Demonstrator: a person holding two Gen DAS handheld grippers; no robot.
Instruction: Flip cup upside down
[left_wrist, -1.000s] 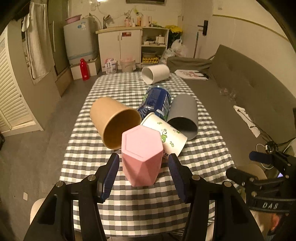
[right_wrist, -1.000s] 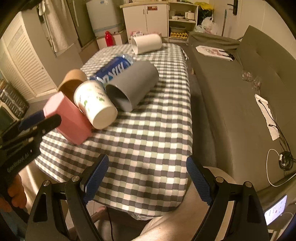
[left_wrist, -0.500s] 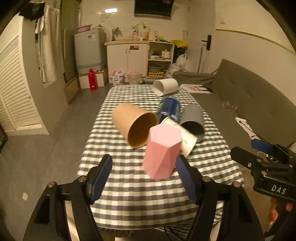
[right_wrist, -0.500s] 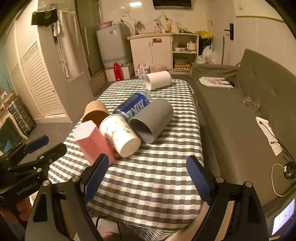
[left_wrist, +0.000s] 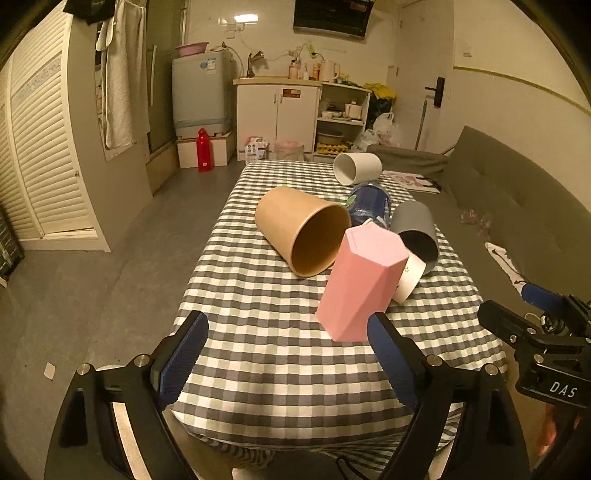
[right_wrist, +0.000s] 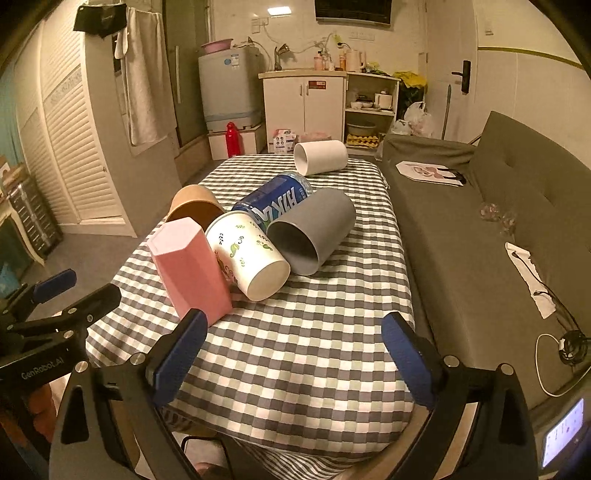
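A pink hexagonal cup (left_wrist: 360, 284) stands upside down, closed base on top, on the checked tablecloth (left_wrist: 258, 295); it also shows in the right wrist view (right_wrist: 190, 271). My left gripper (left_wrist: 288, 356) is open and empty, hanging in front of the table's near edge, with the pink cup just beyond its right finger. My right gripper (right_wrist: 291, 352) is open and empty above the near end of the table, the pink cup beyond its left finger.
Lying on their sides: a brown paper cup (left_wrist: 303, 230), a floral white cup (right_wrist: 249, 254), a grey cup (right_wrist: 312, 229), a blue can (right_wrist: 275, 199) and a white cup (right_wrist: 320, 157) at the far end. A grey sofa (right_wrist: 498, 229) runs along the right.
My left gripper has let go of the pink cup, opened wide and drawn back from the table. My right gripper has pulled back and risen. The pink cup stays upside down on the cloth.
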